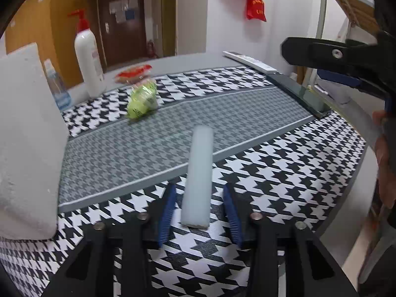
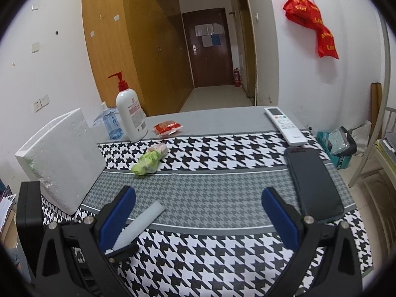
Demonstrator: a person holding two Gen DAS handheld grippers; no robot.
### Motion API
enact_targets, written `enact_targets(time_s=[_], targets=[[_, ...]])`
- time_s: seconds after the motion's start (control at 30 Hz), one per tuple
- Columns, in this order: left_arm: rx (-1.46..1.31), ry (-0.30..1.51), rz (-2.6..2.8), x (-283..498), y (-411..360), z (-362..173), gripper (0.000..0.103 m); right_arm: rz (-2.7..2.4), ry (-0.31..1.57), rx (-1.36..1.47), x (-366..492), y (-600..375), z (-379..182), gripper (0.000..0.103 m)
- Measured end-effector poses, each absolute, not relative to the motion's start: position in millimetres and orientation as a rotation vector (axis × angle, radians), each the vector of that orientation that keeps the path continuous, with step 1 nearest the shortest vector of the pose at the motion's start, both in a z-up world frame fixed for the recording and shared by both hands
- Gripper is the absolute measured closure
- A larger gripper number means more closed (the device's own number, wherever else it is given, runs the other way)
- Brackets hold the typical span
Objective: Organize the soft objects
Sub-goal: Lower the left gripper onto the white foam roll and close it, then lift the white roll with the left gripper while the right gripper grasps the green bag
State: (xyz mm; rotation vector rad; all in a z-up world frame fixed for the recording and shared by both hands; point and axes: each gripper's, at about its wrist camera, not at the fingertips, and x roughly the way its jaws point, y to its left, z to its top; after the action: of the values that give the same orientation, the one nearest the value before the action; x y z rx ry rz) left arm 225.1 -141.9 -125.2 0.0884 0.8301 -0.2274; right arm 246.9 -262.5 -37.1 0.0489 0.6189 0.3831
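A pale foam strip (image 1: 199, 173) lies on the houndstooth tablecloth (image 1: 284, 173); its near end lies between the blue pads of my left gripper (image 1: 201, 214), which is open with a gap on each side of it. The strip also shows in the right wrist view (image 2: 141, 222), partly behind the left finger. A green crinkly bag (image 1: 143, 101) lies further back, also in the right wrist view (image 2: 148, 160). A white foam block (image 1: 27, 143) stands at the left, also in the right wrist view (image 2: 61, 160). My right gripper (image 2: 198, 219) is open and empty above the cloth.
A white pump bottle (image 2: 130, 113), a small blue bottle (image 2: 111, 123) and a red packet (image 2: 167, 127) stand at the back. A white remote (image 2: 284, 126) and a black phone (image 2: 314, 185) lie at the right edge. The right gripper shows in the left wrist view (image 1: 346, 69).
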Motion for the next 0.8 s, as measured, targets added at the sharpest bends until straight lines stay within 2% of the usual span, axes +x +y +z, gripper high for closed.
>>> enact_targets(time_s=[0.13, 0.37, 0.8], targets=[[0.092, 0.828, -0.228, 225, -141, -125, 0.079, 0.399, 0.629, 0.027, 252, -256, -39, 0.000], [0.073, 0.815, -0.248, 223, -135, -122, 0.087, 0.427, 0.643, 0.009, 261, -246, -38, 0.000], [0.035, 0.758, -0.245, 212, -111, -108, 0.088, 0.478, 0.669, -0.032, 269, -218, -38, 0.000]])
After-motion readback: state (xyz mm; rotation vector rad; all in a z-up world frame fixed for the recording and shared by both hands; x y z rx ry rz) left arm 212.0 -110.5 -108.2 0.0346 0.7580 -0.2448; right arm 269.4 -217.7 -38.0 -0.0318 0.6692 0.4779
